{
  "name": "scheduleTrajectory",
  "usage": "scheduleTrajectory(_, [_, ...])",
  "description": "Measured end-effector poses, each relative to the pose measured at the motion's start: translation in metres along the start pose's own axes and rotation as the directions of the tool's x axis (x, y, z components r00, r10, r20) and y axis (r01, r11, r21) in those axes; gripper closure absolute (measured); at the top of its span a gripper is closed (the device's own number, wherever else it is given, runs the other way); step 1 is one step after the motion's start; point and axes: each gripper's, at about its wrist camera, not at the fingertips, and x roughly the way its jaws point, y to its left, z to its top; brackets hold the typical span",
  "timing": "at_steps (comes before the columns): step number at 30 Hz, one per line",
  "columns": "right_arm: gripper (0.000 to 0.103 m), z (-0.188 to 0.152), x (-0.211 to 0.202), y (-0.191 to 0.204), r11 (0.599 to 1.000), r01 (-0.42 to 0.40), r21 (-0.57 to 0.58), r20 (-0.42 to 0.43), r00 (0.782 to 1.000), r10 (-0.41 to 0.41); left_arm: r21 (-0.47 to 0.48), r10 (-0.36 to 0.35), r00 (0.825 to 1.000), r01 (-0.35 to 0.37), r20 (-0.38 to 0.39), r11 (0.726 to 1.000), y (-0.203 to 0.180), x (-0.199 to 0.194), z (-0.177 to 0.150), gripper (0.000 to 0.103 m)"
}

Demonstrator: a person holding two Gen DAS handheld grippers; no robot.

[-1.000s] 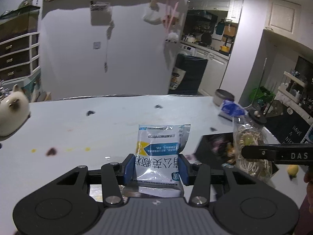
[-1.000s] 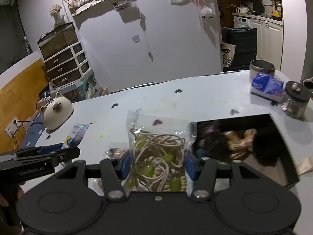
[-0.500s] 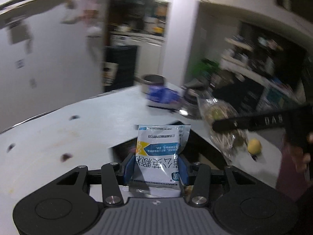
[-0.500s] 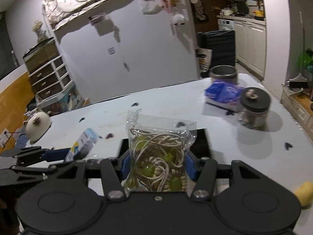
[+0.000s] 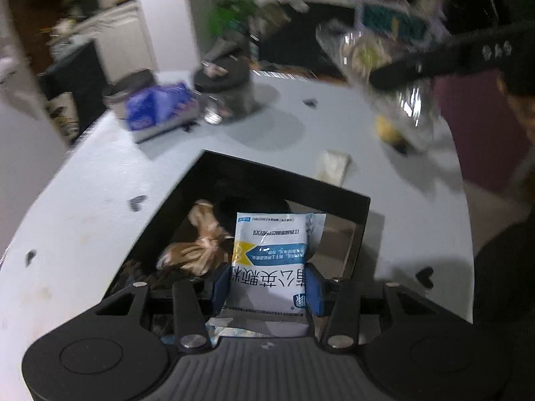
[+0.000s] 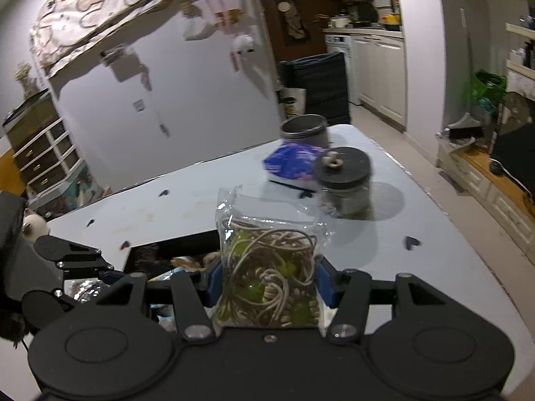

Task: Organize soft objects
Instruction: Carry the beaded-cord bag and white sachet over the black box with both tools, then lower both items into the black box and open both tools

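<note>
My left gripper (image 5: 267,284) is shut on a white and blue foil sachet (image 5: 271,257) and holds it over the open black box (image 5: 357,227), which holds tan fabric bows (image 5: 197,250) and dark items. My right gripper (image 6: 269,282) is shut on a clear bag of cords and green beads (image 6: 267,267), held above the table to the right of the box (image 6: 174,250). That bag and the right gripper also show blurred at the upper right of the left wrist view (image 5: 384,67). The left gripper shows at the left of the right wrist view (image 6: 100,270).
A blue tissue pack (image 6: 294,163), a metal tin (image 6: 304,130) and a dark-lidded glass jar (image 6: 347,183) stand at the far side of the grey table (image 6: 434,267). A small white packet (image 5: 332,167) and a yellow object (image 5: 386,128) lie beyond the box.
My left gripper has swung right and tilted down with the sachet, coming over the black box. My right gripper has moved right and up with the bag.
</note>
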Motion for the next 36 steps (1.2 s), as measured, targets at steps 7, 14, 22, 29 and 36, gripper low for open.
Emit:
scheduleTrajectory(7, [0.047, -0.007, -0.005, -0.029, 0.997, 0.055, 0.056, -0.011, 0.998, -0.055, 0.137, -0.125, 0.983, 0.143, -0.132, 0.980, -0.002, 0.046, 0.025, 0.056])
scheduleTrajectory(14, [0.047, -0.011, -0.006, -0.040, 0.992, 0.098, 0.077, -0.022, 0.995, -0.097, 0.098, -0.224, 0.962, 0.241, -0.156, 0.966, 0.006, 0.077, 0.031, 0.056])
scheduleTrajectory(22, [0.047, -0.003, 0.007, -0.031, 0.997, 0.038, 0.061, -0.041, 0.999, -0.035, -0.156, -0.263, 0.962, 0.249, -0.073, 0.956, 0.030, 0.064, 0.001, 0.024])
scheduleTrajectory(29, [0.047, 0.015, 0.044, 0.002, 0.986, -0.165, 0.033, -0.155, 0.974, 0.168, -0.318, -0.198, 0.979, 0.205, 0.053, 0.926, 0.037, 0.018, -0.031, 0.023])
scheduleTrajectory(36, [0.047, 0.019, 0.116, 0.043, 0.935, -0.341, 0.101, -0.439, 0.828, 0.350, -0.452, -0.097, 0.985, 0.151, 0.141, 0.879, 0.033, -0.014, -0.056, 0.023])
